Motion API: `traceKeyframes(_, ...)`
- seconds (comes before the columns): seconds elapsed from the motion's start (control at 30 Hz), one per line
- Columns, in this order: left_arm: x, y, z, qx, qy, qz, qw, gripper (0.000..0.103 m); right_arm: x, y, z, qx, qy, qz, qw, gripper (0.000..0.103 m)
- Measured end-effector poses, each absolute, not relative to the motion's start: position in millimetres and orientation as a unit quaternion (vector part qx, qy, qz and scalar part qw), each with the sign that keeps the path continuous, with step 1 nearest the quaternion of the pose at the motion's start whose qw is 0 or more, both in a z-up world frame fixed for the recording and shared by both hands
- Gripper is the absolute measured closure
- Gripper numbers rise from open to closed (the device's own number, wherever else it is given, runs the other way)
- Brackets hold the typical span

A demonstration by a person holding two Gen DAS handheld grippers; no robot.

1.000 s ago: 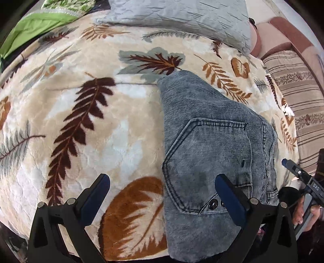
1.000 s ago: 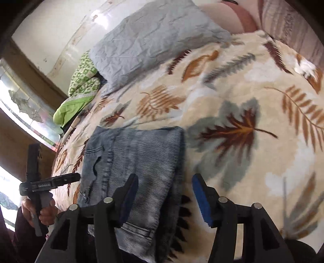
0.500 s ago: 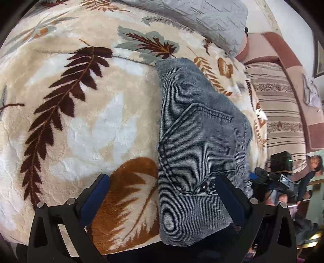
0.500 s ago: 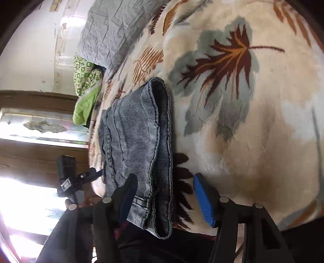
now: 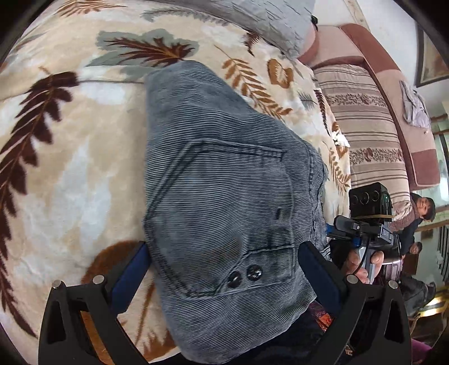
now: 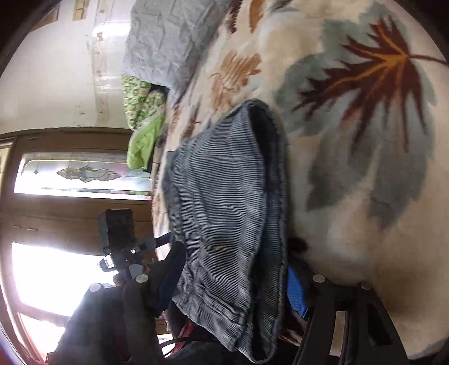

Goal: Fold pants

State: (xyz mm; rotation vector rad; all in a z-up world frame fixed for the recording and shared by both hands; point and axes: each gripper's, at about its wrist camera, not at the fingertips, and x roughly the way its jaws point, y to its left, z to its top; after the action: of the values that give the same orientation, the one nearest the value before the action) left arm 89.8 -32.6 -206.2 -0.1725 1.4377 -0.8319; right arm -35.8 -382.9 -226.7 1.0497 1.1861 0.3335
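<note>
Folded grey-blue ribbed pants (image 5: 224, 182) lie on a leaf-patterned blanket (image 5: 70, 168), back pocket and two dark buttons facing up. My left gripper (image 5: 224, 266) is open, and the near waist end of the pants lies between its blue pads, which do not pinch it. In the right wrist view the pants (image 6: 224, 210) show their stacked folded edge. My right gripper (image 6: 233, 280) straddles that end, its jaws opening with the cloth between them. Each gripper shows in the other's view: the right gripper (image 5: 345, 226) beside the pants, the left gripper (image 6: 123, 244) against the window.
A grey quilted pillow (image 5: 266, 22) lies at the head of the bed, with a green cloth (image 6: 143, 123) beside it. A striped sofa (image 5: 364, 126) stands along the bed's far side. Two people (image 5: 421, 213) are beyond it. A bright window (image 6: 56, 266) is on the other side.
Both grippers have come down and closer to the pants, which now fill more of each view. The right view has rolled sideways, and its jaws stand wider around the folded edge.
</note>
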Motion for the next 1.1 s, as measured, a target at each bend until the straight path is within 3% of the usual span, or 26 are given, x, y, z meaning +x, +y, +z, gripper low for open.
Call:
traceKeyframes(0.37, 84, -40, -209, -0.038, 0.626, -0.361, 0.691, 0.0, -33, -374, -232, 0.436, 0.53, 0.159, 0.71, 0.041)
traceKeyframes(0.93, 66, -55, -207, 0.018, 0.585, -0.317, 0.746, 0.001, -31, -360, -231, 0.406, 0.51, 0.172, 0.739, 0.039)
traceKeyframes(1.03, 63, -54, -199, 0.025, 0.575, -0.311, 0.756, 0.024, -31, -346, -222, 0.362, 0.509, 0.161, 0.764, 0.05)
traceKeyframes(1.1, 63, -53, -196, 0.04, 0.57, -0.298, 0.764, 0.061, -29, -337, -218, 0.34, 0.511, 0.153, 0.775, 0.064)
